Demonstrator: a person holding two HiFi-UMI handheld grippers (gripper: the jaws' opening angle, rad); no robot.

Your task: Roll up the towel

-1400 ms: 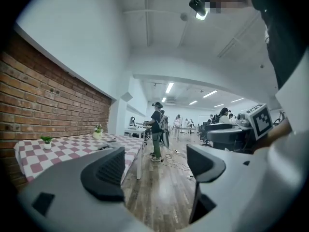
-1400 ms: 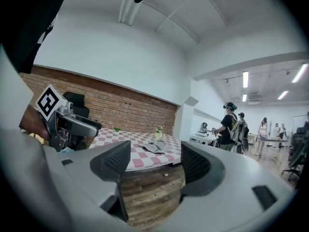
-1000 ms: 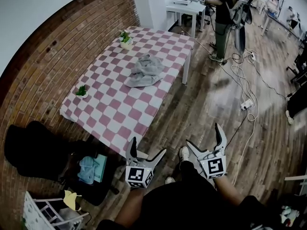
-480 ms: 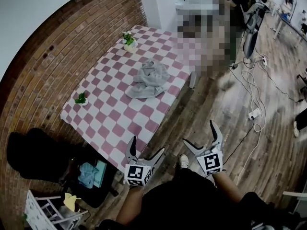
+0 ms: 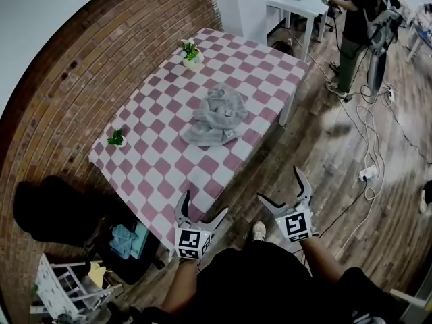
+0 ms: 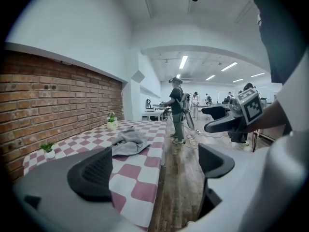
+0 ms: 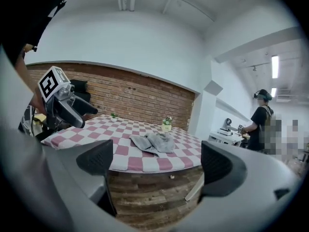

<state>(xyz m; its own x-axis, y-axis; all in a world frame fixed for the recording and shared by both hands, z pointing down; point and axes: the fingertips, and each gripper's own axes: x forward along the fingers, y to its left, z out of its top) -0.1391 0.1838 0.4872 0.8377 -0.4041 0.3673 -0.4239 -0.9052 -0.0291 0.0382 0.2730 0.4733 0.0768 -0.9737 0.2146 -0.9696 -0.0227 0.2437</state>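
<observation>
A crumpled grey towel (image 5: pixel 217 115) lies in a heap near the middle of the red-and-white checked table (image 5: pixel 152 160); it also shows as the towel (image 6: pixel 128 141) and the towel (image 7: pixel 153 142) in the two gripper views. My left gripper (image 5: pixel 200 210) hangs open just off the table's near edge, nothing between its jaws. My right gripper (image 5: pixel 285 190) is open too, over the wooden floor to the right of the table. Both are well short of the towel.
Two small potted plants (image 5: pixel 192 52) (image 5: pixel 117 139) stand along the table's brick-wall side. A black bag (image 5: pixel 54 211) and a bin with teal cloth (image 5: pixel 126 239) sit on the floor at left. A person (image 5: pixel 361 25) stands by a white desk; cables (image 5: pixel 368 130) trail across the floor.
The table and towel have come nearer in the head view and sit more central. Both grippers stay open, with the left now close to the table's edge.
</observation>
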